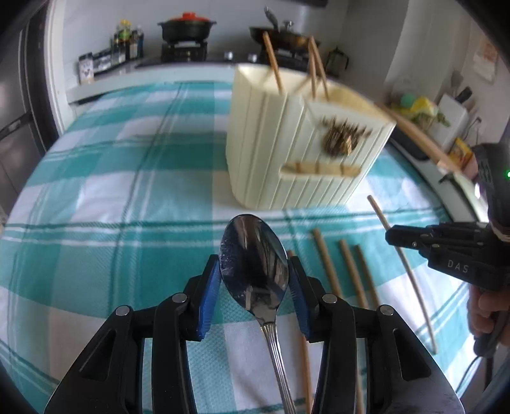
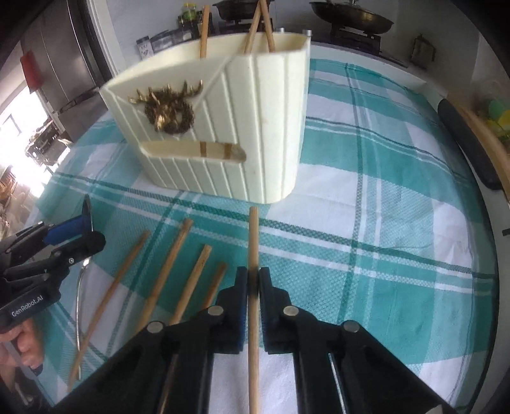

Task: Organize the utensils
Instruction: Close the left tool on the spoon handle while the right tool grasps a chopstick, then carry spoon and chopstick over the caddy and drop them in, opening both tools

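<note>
My left gripper (image 1: pixel 254 270) is shut on a metal spoon (image 1: pixel 255 267), bowl pointing forward, held above the checked cloth. The cream utensil holder (image 1: pixel 287 143) stands ahead with three wooden chopsticks (image 1: pixel 274 63) upright in it; it also shows in the right wrist view (image 2: pixel 255 127). My right gripper (image 2: pixel 253 277) is shut on one wooden chopstick (image 2: pixel 253 242), which points toward the holder. Several loose chopsticks (image 2: pixel 178 264) lie on the cloth left of it. In the left wrist view the right gripper (image 1: pixel 390 237) holds its chopstick (image 1: pixel 379 213) at the right.
A teal and white checked tablecloth (image 2: pixel 366 223) covers the round table. Behind are a stove with a black pot (image 1: pixel 186 27) and a wok (image 1: pixel 280 33), bottles, and a fridge (image 2: pixel 63 57) at the left. A dark bar (image 2: pixel 465 143) lies at the table's right edge.
</note>
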The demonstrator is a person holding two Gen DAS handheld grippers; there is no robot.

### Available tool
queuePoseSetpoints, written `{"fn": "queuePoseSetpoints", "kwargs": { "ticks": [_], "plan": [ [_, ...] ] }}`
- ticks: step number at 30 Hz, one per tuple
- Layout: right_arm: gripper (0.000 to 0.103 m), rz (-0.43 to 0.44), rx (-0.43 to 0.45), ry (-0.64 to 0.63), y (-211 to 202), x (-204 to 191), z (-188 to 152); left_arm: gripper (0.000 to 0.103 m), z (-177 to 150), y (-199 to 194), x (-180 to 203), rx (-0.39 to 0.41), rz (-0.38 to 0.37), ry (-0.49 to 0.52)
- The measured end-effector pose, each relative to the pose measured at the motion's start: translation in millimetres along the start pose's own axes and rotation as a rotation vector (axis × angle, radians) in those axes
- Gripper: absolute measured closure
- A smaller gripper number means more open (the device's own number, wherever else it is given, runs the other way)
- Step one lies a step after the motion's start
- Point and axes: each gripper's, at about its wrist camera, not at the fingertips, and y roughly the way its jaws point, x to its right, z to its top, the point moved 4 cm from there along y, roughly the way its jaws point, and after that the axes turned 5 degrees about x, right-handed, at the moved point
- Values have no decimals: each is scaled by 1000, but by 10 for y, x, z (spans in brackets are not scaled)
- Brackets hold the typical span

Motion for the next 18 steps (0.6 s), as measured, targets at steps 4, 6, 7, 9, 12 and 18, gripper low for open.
{"fn": "queuePoseSetpoints", "kwargs": {
  "ticks": [4, 6, 7, 9, 12, 18],
  "plan": [
    [96, 34, 113, 43, -504, 0, 48, 61, 154, -422, 21, 93, -12, 5],
    [96, 49, 179, 63, -794, -10, 50, 61, 214, -619, 29, 137, -13, 11],
    [96, 54, 204, 71, -906, -8, 46, 61, 230, -703, 35, 153, -14, 16],
    [96, 53, 262, 73, -1160, -43, 4, 61, 262, -862, 45, 185, -13, 29],
    [96, 46, 333, 71, -1436, -83, -37, 61, 307, -991, 37, 212, -19, 34],
    [96, 14, 453, 63, -1847, -157, -97, 62, 350, -1164, 41, 247, -33, 38]
  ]
}}
